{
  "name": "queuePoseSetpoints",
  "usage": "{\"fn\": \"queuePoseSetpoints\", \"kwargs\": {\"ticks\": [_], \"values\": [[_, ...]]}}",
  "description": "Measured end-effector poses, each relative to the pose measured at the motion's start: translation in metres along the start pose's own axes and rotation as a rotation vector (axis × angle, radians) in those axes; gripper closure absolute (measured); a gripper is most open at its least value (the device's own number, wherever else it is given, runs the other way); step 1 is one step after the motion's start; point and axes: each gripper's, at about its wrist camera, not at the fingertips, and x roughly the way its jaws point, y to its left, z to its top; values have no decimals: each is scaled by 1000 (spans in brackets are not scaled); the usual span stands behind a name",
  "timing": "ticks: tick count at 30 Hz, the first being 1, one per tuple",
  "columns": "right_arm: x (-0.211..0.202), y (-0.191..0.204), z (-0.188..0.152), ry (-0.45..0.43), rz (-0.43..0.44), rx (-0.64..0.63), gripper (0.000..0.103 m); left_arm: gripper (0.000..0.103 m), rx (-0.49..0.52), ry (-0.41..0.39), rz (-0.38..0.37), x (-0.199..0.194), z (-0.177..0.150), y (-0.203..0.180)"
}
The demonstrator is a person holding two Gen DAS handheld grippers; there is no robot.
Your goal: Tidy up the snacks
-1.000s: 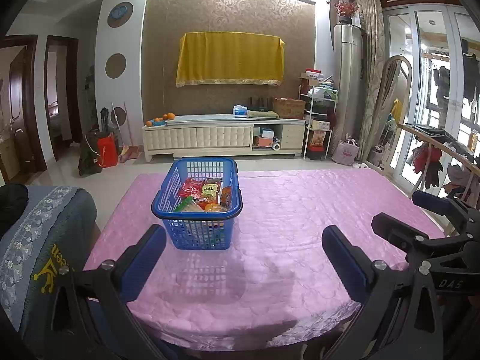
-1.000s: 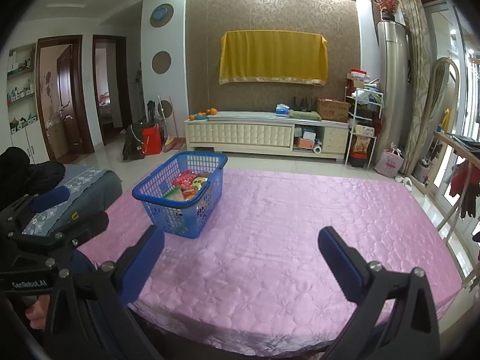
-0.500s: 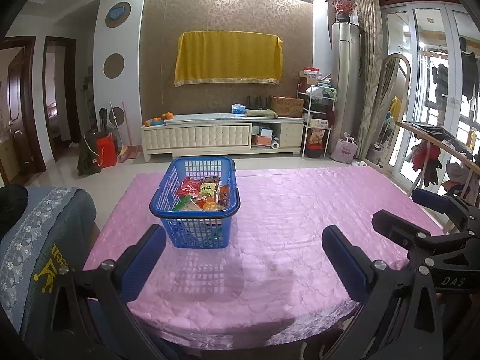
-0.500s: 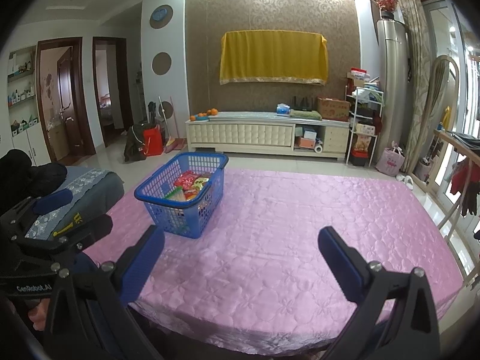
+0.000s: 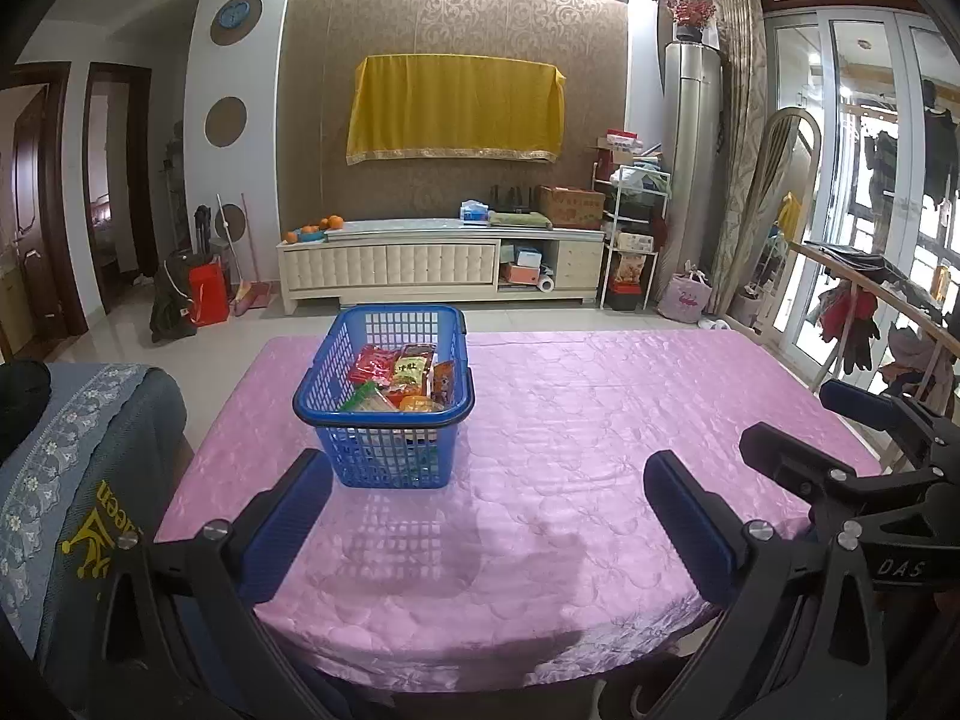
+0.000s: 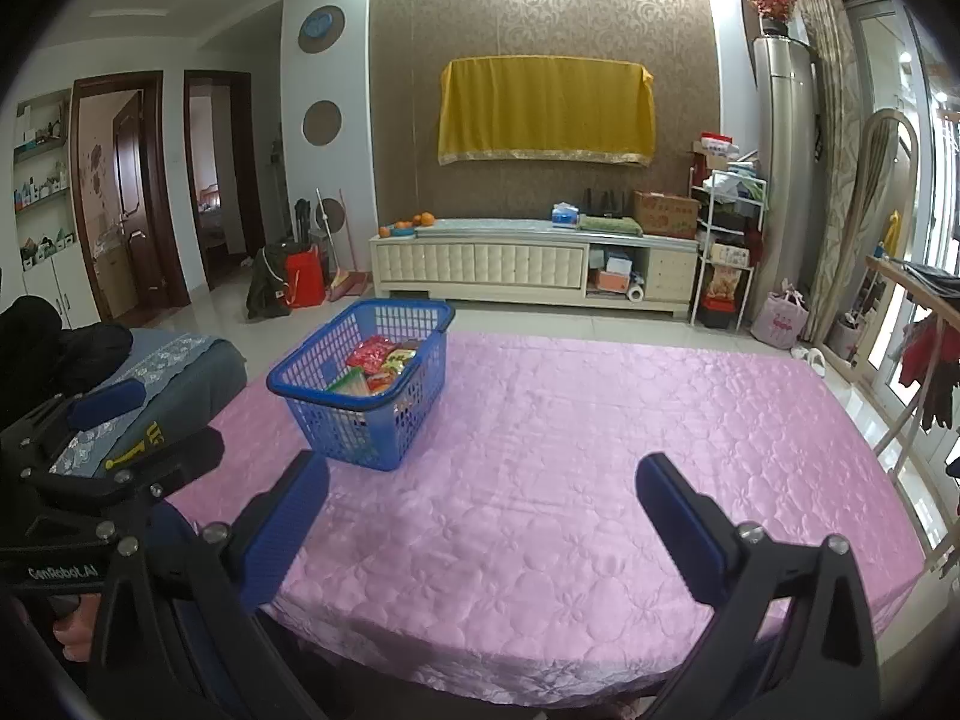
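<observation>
A blue plastic basket stands on the pink tablecloth toward the left. It holds several snack packets, red, yellow and orange. It also shows in the right wrist view with the snack packets. My left gripper is open and empty, just short of the basket's near wall. My right gripper is open and empty over the near middle of the table, right of the basket. The right gripper also shows in the left wrist view and the left gripper in the right wrist view.
A chair with a grey-blue cover stands at the table's left edge. A wooden rail with hanging clothes runs past the table's right side. A white TV cabinet stands across the floor beyond the table.
Both views have shifted very slightly; the basket sits a touch further left in the left wrist view. Both grippers stay open and empty.
</observation>
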Motion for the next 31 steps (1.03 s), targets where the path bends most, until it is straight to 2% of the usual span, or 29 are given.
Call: {"fn": "queuePoseSetpoints", "kwargs": {"ticks": [31], "values": [[-3,-2,0,12,6,3,0,0,-2,16,-4,0,-1,-1]]}}
